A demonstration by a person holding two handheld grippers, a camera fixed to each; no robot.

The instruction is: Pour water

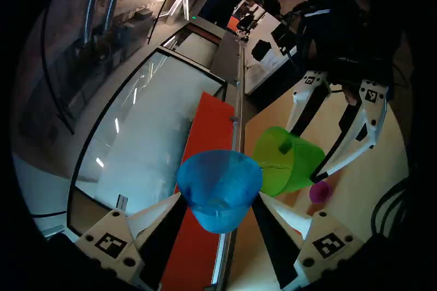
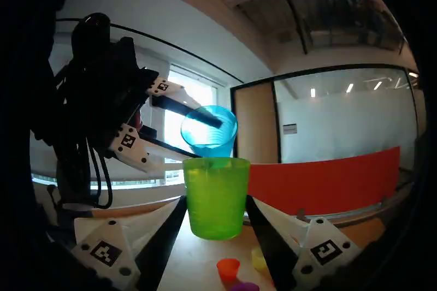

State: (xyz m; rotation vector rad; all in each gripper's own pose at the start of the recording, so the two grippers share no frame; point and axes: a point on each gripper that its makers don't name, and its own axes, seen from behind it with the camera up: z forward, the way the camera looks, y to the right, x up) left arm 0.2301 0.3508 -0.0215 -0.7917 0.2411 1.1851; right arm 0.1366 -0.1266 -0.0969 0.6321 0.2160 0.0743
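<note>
My left tongs [image 1: 219, 199] pinched the blue plastic cup [image 2: 209, 131], tipped just above the green plastic cup [image 1: 288, 162] held in my right tongs [image 2: 216, 202]. Both seemed light and thin (easy to crush); a gentle mid-wall hold suited them.

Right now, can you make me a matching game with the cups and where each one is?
Things:
1. blue cup
2. green cup
3. little orange cup

Places:
A. on the table
B. held upright in the right claw
C. held tipped in the left claw

Pairs: 1-C, 2-B, 3-A
</note>
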